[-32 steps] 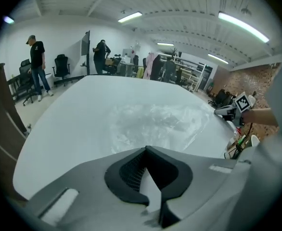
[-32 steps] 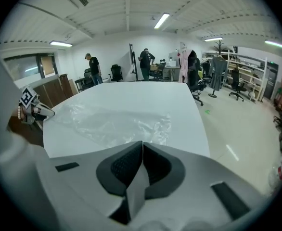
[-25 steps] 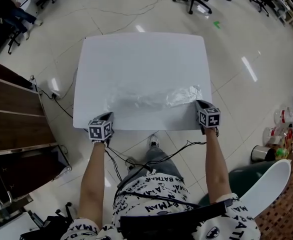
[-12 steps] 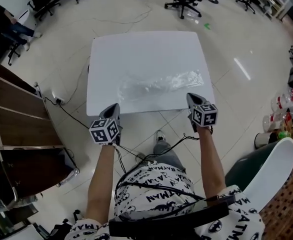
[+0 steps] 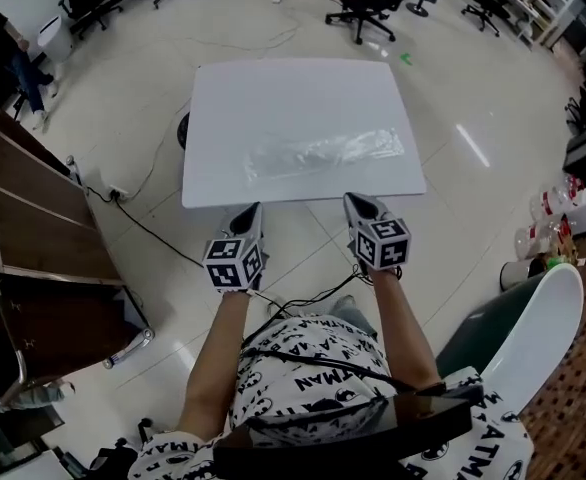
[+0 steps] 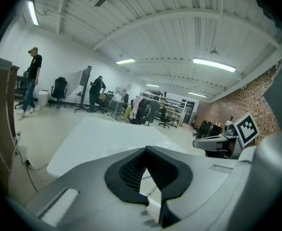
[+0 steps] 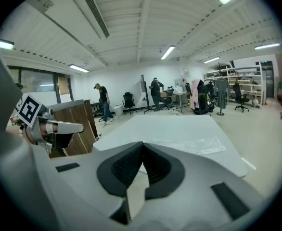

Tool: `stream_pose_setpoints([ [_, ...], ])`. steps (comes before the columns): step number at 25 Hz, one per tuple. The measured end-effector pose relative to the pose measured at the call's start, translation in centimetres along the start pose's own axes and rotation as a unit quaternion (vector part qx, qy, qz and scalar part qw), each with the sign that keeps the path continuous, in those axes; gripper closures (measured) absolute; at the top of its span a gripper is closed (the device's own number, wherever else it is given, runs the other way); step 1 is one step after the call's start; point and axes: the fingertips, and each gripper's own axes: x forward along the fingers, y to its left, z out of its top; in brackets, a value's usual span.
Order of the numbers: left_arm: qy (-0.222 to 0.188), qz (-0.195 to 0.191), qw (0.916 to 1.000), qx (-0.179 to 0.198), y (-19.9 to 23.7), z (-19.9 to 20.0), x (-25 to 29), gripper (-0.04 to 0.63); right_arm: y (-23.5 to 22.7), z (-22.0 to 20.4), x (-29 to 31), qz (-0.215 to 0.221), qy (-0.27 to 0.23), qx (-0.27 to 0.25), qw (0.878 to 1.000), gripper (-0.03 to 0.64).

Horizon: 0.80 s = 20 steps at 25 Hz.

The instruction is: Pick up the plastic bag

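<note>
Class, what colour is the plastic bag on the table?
Clear, see-through plastic bag; head view shows it best.

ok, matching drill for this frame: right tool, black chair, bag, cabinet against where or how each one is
1 right tool
2 black office chair
3 plastic bag
4 wooden cabinet

A lying flat on the white table
B at the left side of the head view
C shut and empty, short of the table's near edge
D on the floor past the table's far edge

Pairs: 1-C, 2-D, 3-A, 4-B
</note>
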Motion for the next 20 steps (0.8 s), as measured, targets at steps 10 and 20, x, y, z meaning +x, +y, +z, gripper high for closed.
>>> stream_pose_setpoints([
  [10,-0.017,0.01,0.9998,0.001,-2.6,0.6,0.6,0.594,-2.4,-0.9,-3.0,-0.001,-0.007,0.02,1.0,0.617],
  [20,-0.006,0.046,0.9989,-0.003,-4.5,-0.1,0.7,0.594,-6.7,-0.2,-5.6,-0.01,-0.016,0.013,1.0,0.617],
])
